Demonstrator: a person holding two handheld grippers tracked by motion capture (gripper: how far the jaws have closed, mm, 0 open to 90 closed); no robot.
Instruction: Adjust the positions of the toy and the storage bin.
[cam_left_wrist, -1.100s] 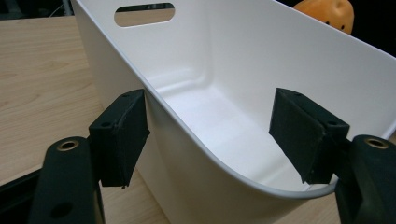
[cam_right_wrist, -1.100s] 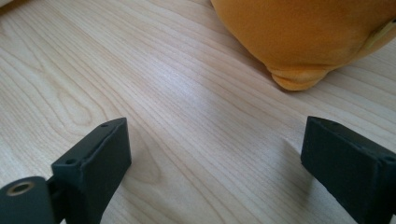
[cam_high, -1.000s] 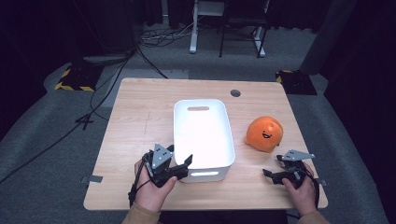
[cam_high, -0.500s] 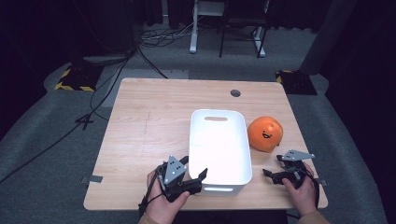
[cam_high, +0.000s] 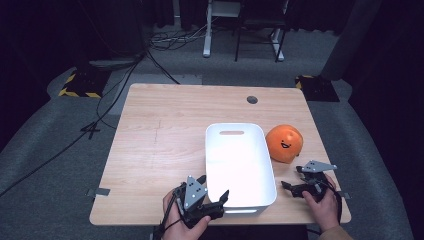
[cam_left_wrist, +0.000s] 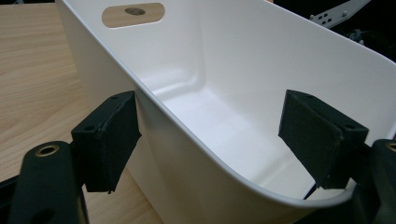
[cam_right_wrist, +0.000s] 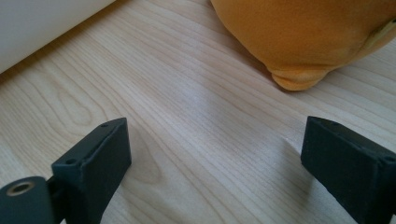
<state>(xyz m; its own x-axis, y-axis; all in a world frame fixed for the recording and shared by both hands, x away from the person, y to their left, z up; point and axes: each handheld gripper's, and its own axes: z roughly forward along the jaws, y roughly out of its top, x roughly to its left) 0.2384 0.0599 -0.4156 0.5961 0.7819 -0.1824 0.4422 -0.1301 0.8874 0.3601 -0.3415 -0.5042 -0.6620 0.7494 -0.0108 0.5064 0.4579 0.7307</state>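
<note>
Straddling the tub's (cam_left_wrist: 196, 140) near rim, left gripper (cam_high: 212, 195) jaws have just widened, pads clear; right gripper (cam_high: 295, 179) gapes empty over bare table (cam_high: 160, 140), lower right.

In the high view, light from overhead falls brightly on the wooden tabletop (cam_high: 165, 150) while the floor and room around it sink into near black, and the whole picture is soft and slightly grainy. The white bin (cam_high: 239, 165) glares so strongly there that its inner detail washes out (its floor reads as flat white). Both gripper views are evenly lit and sharper, with soft shadows on the wood and slightly blurred black pads up close.
</note>
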